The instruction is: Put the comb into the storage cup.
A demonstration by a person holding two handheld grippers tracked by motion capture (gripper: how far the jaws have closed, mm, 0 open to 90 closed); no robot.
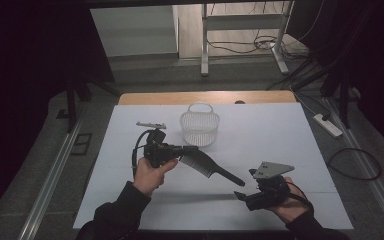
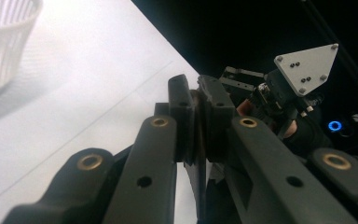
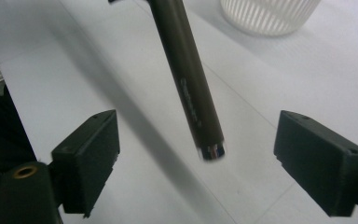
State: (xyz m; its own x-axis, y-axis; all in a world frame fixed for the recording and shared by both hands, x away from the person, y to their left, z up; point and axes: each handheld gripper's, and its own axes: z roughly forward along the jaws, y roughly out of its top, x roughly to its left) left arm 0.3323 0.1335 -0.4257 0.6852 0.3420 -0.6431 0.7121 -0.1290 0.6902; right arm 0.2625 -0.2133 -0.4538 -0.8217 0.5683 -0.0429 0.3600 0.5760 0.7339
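My left gripper (image 1: pixel 190 149) clamps the light, stiff comb (image 1: pixel 202 165) at its toothed end; my right gripper (image 3: pixel 196 158) gapes around the slick handle tip at 12 o'clock.

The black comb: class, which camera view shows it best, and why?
The high view: the whole comb appears, teeth and handle, held by the left gripper. The right gripper view gives just its handle, close up, between open jaws. The left gripper view gives a thin dark edge clamped between shut jaws.
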